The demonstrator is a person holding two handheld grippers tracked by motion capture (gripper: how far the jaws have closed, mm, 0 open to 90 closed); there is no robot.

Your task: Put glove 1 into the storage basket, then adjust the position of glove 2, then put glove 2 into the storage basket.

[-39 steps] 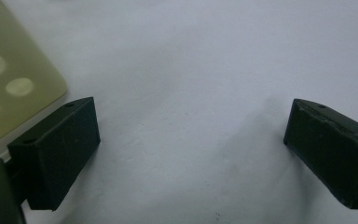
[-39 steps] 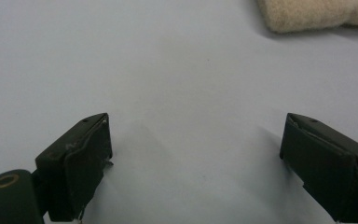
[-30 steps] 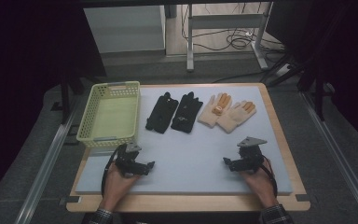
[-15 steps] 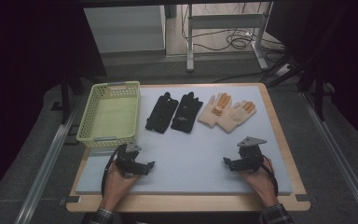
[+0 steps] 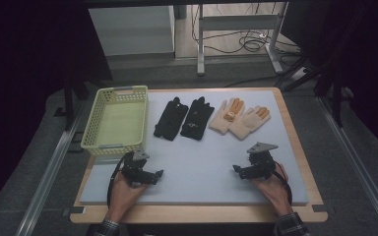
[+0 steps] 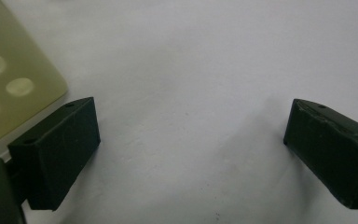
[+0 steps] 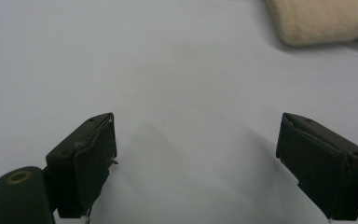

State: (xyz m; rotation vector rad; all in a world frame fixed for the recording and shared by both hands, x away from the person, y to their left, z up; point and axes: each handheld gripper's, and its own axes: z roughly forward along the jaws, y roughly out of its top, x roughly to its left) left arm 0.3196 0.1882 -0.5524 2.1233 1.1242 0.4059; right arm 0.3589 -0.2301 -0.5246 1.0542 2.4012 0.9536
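A pale grey mat (image 5: 202, 162) is covering most of the wooden table (image 5: 295, 128), and on it the work is laying itself out from big to small: a yellow-green perforated basket (image 5: 91, 132) is standing empty at the far left, a pair of black gloves (image 5: 184, 118) is lying flat just right of it, and a pair of cream gloves with orange fingertips (image 5: 240, 117) is lying beside those, the two pairs near each other but apart. The left gripper (image 5: 152, 175) and the right gripper (image 5: 238, 170) are resting low on the near part of the mat, well short of the gloves, each with its jaws spread wide and holding nothing; the left gripper view is showing bare mat between them with the basket's corner (image 6: 9, 84) at the edge, and the right gripper view is showing a cream glove's fuzzy cuff (image 7: 321, 18) ahead and to one side. The step in hand is probably the first reach, most likely the right gripper going for the nearer cream glove. To do it well, it should be coming in low with the jaws kept wide, straddling a cuff edge so that it is pinching both layers, since the soft knit will be sagging and could be dragging its overlapping partner along; lifting clear before carrying toward the basket would be avoiding that.
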